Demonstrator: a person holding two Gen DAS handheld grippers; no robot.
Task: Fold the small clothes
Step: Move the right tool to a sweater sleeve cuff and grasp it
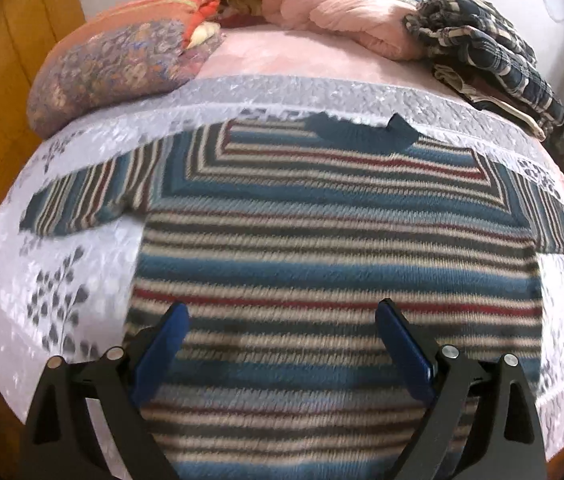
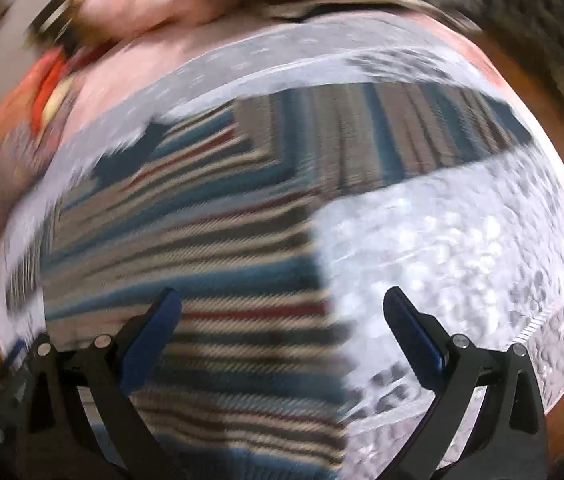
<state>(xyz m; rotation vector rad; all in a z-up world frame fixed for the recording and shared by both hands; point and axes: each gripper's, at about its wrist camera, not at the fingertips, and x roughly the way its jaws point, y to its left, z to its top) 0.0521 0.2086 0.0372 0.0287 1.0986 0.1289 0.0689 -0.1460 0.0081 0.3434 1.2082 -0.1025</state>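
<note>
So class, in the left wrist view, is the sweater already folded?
No, the sweater lies flat on the bed cover with both sleeves spread out sideways.

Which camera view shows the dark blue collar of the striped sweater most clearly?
The left wrist view: the collar is sharp, seen whole at the top of the sweater. The right wrist view is blurred and shows the collar only as a dark smear.

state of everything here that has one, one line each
striped sweater: spread flat on the bed, both sleeves out, not yet folded
left tongs: open, empty, above the sweater body
right tongs: open, empty, over the sweater's side edge
pink blanket: bunched at the bed's far end
plaid garment: crumpled in a heap
floral pillow: lying at the far corner
</note>
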